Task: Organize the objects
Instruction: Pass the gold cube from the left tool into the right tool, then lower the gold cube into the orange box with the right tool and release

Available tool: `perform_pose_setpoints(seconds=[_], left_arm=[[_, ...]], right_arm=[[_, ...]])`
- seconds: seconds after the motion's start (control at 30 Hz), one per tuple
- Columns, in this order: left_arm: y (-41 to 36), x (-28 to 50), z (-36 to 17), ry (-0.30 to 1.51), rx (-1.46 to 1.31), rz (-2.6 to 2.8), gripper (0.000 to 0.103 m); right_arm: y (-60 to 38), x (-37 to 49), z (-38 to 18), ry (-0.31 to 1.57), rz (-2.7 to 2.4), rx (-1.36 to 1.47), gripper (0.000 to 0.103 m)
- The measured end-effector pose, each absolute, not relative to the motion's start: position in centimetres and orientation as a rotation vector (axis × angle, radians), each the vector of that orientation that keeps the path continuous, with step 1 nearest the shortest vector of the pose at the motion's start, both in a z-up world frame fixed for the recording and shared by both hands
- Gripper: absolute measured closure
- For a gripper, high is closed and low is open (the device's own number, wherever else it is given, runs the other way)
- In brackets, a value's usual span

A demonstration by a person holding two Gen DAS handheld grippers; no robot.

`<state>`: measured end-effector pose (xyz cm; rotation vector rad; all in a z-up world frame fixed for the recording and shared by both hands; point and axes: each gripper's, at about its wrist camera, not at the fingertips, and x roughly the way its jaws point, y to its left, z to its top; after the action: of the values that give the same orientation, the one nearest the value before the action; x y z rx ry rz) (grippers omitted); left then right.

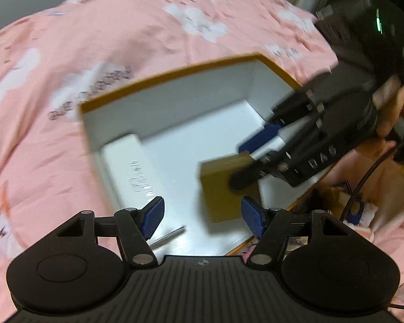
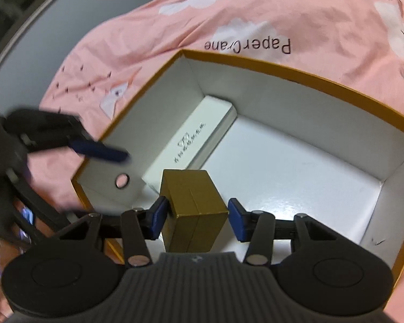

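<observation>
A large open box with a gold rim (image 1: pixel 175 72) (image 2: pixel 282 66) and white inside lies on a pink bed cover. A long white box (image 1: pixel 133 161) (image 2: pixel 194 137) lies along one inner wall. A small gold box (image 1: pixel 226 185) (image 2: pixel 194 202) stands inside the big box. My right gripper (image 2: pixel 195 218) (image 1: pixel 251 161) has its blue pads on either side of the gold box; a narrow gap shows at the right pad. My left gripper (image 1: pixel 203 216) is open and empty over the big box's near edge, and shows blurred in the right wrist view (image 2: pixel 99 150).
The pink bed cover (image 1: pixel 94 40) (image 2: pixel 309 13) with white clouds surrounds the box. Dark equipment with a green light (image 1: pixel 377 24) stands at the far right. A small clutter of items (image 1: pixel 350 204) lies beside the box. A grey wall (image 2: pixel 35 62) lies beyond the bed.
</observation>
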<state>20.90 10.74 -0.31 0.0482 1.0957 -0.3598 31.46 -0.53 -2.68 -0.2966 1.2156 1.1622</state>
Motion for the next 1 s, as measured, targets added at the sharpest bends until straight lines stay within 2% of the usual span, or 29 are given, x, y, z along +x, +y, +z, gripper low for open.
perform_pose_setpoints(seconds=[0.2,0.27,0.43,0.63,0.8,0.9,1.0], left_arm=[[14.7,18.8,2.3,1.042,-0.027,-0.182,0.033],[15.5,18.7,2.3,1.056,-0.058,-0.118,0.042],[16.3,18.1,1.2,1.067,-0.134,-0.082,0.054],[16.8,17.6,0.4,1.068,-0.176,-0.085,0.056],[17.0,17.7,-0.2,1.078,-0.214,-0.093,0.06],[17.0,17.9,-0.7,1.091,-0.222,-0.097,0.067],[16.8,18.0,-1.0,1.099,-0.215,-0.105,0.073]], right_arm=[[0.5,29.5,-2.5,1.131,1.308,-0.447,0.052],[1.2,28.7,-2.4,1.082,1.361,-0.525,0.052],[3.0,27.8,-3.0,1.056,1.468,-0.706,0.053],[4.6,28.4,-3.8,1.126,1.586,-0.841,0.055],[4.8,29.0,-4.2,1.184,1.587,-0.824,0.053],[4.1,29.3,-3.9,1.177,1.568,-0.805,0.048],[3.3,30.0,-3.5,1.181,1.536,-0.748,0.049]])
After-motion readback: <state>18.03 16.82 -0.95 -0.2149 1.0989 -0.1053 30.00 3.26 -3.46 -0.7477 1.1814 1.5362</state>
